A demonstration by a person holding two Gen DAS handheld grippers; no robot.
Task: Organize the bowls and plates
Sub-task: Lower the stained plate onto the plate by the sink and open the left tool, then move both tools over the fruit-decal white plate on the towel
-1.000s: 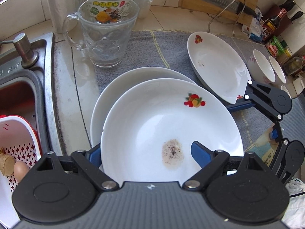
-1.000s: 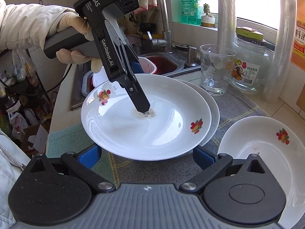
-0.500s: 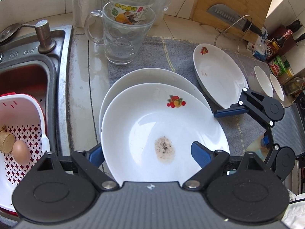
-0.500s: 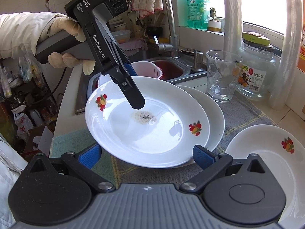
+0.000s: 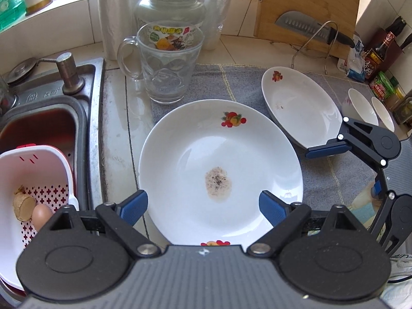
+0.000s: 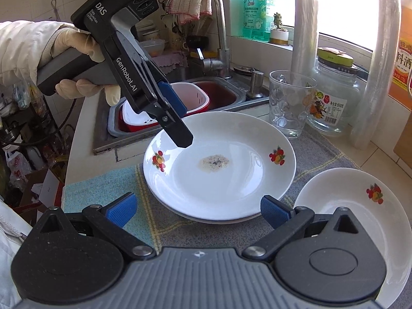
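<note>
While left gripper point(image 6: 180, 139) opens, stacked plate point(image 6: 231, 180) lies below fingers

Your left wrist view looks steeply down, close over the white fruit-printed plate point(image 5: 221, 170) on the table, while your right wrist view faces it from lower and shallower towards the steel sink point(image 6: 226, 95), both sharing that plate and the clear glass mug point(image 5: 167, 69).

Stacked plates point(image 5: 221, 170) on mat point(image 5: 242, 82), mug point(image 5: 167, 69) behind, sink point(image 5: 38, 126) left
</note>
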